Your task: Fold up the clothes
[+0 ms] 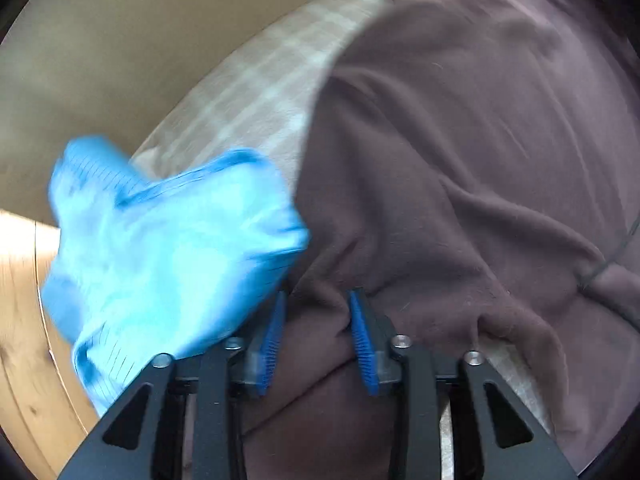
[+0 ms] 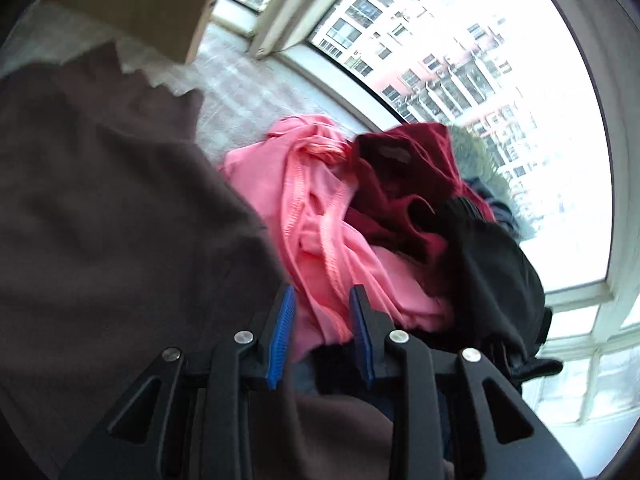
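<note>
A large brown fleece garment [image 1: 460,140] lies spread over a checked beige cover [image 1: 260,96]. My left gripper [image 1: 318,296] points down at its near edge. A thick fold of the brown fabric is bunched between the blue pads, and creases run in to the pinch. In the right wrist view the same brown garment [image 2: 112,200] fills the left side. My right gripper [image 2: 323,290] hangs over the edge of a clothes pile. Its jaws stand a little apart, and a pink garment [image 2: 320,200] shows in the gap beneath, not pinched.
A light blue garment [image 1: 168,248] lies crumpled left of the left gripper, at the cover's edge above a wooden floor [image 1: 20,300]. Dark red [image 2: 400,172] and black [image 2: 488,272] clothes are heaped beside the pink one. A big window [image 2: 440,40] stands behind the pile.
</note>
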Motion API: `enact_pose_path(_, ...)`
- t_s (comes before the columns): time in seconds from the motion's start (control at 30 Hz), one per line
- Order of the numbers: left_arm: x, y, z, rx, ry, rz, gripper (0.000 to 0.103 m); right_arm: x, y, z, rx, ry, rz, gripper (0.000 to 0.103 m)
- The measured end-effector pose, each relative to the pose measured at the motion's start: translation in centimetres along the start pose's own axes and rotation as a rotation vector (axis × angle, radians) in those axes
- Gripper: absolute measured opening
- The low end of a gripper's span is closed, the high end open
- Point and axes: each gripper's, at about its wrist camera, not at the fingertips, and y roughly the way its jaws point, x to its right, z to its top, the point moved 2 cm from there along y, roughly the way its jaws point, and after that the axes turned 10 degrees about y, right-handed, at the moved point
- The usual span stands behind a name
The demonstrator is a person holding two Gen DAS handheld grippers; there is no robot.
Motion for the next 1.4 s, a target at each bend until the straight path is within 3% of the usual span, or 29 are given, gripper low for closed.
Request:
enact_pose_path(0.07, -1.1, -2.3, -0.5, 0.079, -0.088, 0.016, 0.031, 2.8, -2.8, -2.0, -0.031, 0.140, 0.157, 0.029)
enact_pose_path(0.17, -0.1, -6.8, -1.9, 0.183, -0.112, 0.078, 0.032, 4.8, -6.8, -7.0, -0.083, 0.271, 0.349, 0.033)
enact_pose_path(0.2, 0.5, -7.8, -2.4, 0.198, -0.100, 0.072, 0.034, 5.0, -7.4, -8.8, -0.107, 0.309, 0.387, 0.035)
enact_pose_path(0.27, 1.8, -9.8, -3.3, 0.226, -0.077, 0.059, 0.048, 4.8, -7.7, -12.0, -0.174, 0.383, 0.471, 0.035)
enact_pose_path(0.33, 2.9, -11.3, -4.5, 0.245, -0.065, 0.019, 0.046, 3.3, -6.8, -14.1, -0.244, 0.425, 0.540, 0.035)
enact_pose_path(0.4, 4.4, -12.1, -5.8, 0.257, -0.064, -0.039, 0.047, 1.7, -5.1, -14.7, -0.275, 0.428, 0.527, 0.035)
enact_pose_path(0.53, 6.1, -12.3, -8.1, 0.232, -0.089, -0.073, 0.046, -0.1, -1.9, -14.0, -0.281, 0.489, 0.486, 0.035)
enact_pose_path(0.6, 6.7, -12.1, -9.1, 0.208, -0.093, -0.079, 0.046, -0.7, -1.4, -13.4, -0.246, 0.472, 0.462, 0.035)
enact_pose_path(0.67, 7.1, -11.8, -9.3, 0.184, -0.074, -0.078, 0.046, -1.2, -2.2, -12.9, -0.175, 0.395, 0.373, 0.028)
enact_pose_path(0.7, 7.1, -11.3, -9.2, 0.177, -0.062, -0.073, 0.046, -1.2, -2.7, -12.7, -0.137, 0.348, 0.310, 0.013)
enact_pose_path(0.73, 7.5, -11.0, -8.9, 0.173, -0.032, -0.052, 0.046, -0.7, -2.9, -12.6, -0.123, 0.341, 0.276, 0.013)
enact_pose_path(0.83, 8.6, -10.0, -7.9, 0.169, 0.068, -0.009, 0.046, 1.0, -2.6, -12.8, -0.157, 0.419, 0.291, 0.013)
enact_pose_path(1.0, 9.5, -7.1, -4.7, 0.189, 0.203, 0.027, 0.047, -0.2, -3.2, -13.0, -0.153, 0.390, 0.289, 0.013)
enact_pose_path(1.03, 9.4, -5.8, -4.3, 0.147, 0.217, 0.026, 0.044, -0.3, -3.4, -13.1, -0.150, 0.387, 0.285, 0.013)
enact_pose_path(1.07, 9.3, -4.6, -3.9, 0.105, 0.230, 0.023, 0.026, -0.4, -3.5, -13.1, -0.147, 0.384, 0.281, 0.013)
enact_pose_path(1.13, 8.3, -2.8, -4.2, 0.020, 0.207, -0.007, 0.002, -0.2, -3.8, -13.2, -0.137, 0.391, 0.267, 0.012)
enact_pose_path(1.27, 5.2, -3.4, -6.7, 0.032, 0.104, -0.062, 0.002, 1.2, -3.0, -13.5, -0.140, 0.439, 0.245, 0.012)
enact_pose_path(1.4, 4.2, -5.8, -8.1, 0.094, 0.069, -0.053, 0.005, 1.1, -1.6, -13.8, -0.178, 0.431, 0.233, 0.013)
